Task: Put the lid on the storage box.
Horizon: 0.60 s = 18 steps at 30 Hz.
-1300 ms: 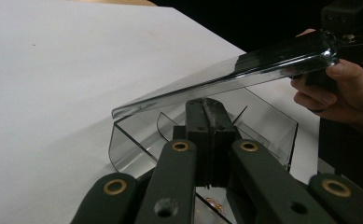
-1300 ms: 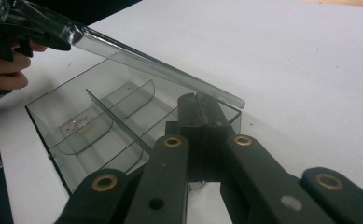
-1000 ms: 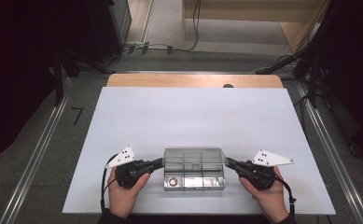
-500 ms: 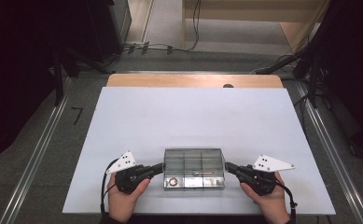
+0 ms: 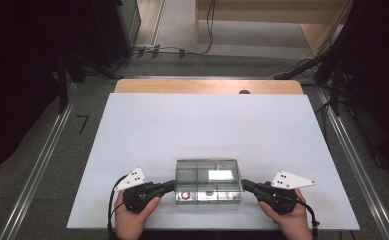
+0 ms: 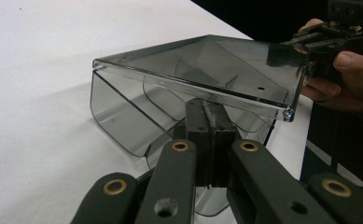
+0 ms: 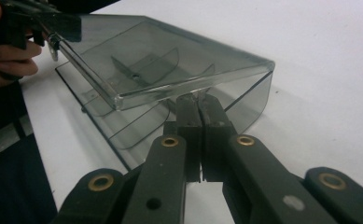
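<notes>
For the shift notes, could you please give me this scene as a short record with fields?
Surface: white table, wooden edge at the far side
Object: clear smoky plastic box with inner dividers, near the table's front edge
Lid: hinged lid lifted part way, tilted
Left tool: jaws shut, tips at the box's left end under the lid's edge
Right tool: jaws shut, tips at the box's right end under the lid's edge
Hands: one on each tool

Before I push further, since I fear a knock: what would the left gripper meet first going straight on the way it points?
The left gripper, jaws shut, already sits at the clear plastic box, just under its lid's edge. Going on, it would likely press into that side.
</notes>
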Available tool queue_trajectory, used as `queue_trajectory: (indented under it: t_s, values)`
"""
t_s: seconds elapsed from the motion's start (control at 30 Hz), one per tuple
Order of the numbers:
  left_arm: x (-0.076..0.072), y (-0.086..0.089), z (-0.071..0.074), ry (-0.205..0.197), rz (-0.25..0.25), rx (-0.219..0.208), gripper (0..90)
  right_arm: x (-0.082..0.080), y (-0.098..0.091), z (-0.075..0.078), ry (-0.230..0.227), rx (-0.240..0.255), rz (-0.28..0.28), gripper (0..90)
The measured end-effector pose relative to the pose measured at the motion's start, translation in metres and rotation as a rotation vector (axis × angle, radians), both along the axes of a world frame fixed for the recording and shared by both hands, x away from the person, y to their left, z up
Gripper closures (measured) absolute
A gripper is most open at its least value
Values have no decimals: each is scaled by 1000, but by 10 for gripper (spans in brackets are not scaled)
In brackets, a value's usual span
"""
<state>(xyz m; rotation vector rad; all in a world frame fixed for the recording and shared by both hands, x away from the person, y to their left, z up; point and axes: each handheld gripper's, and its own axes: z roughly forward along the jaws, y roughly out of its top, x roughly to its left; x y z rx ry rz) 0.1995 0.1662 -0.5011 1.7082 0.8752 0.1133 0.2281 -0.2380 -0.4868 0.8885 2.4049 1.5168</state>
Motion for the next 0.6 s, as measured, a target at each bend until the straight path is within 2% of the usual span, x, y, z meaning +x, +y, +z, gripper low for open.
queue_trajectory:
  t_s: [0.1, 0.6]
  values:
    - [-1, 0, -2, 7, -1, 3, 899, -1, 1, -3, 15, -7, 9, 852]
    - [-7, 0, -6, 32, -11, 19, 898, -7, 0, -7, 25, -17, 35, 852]
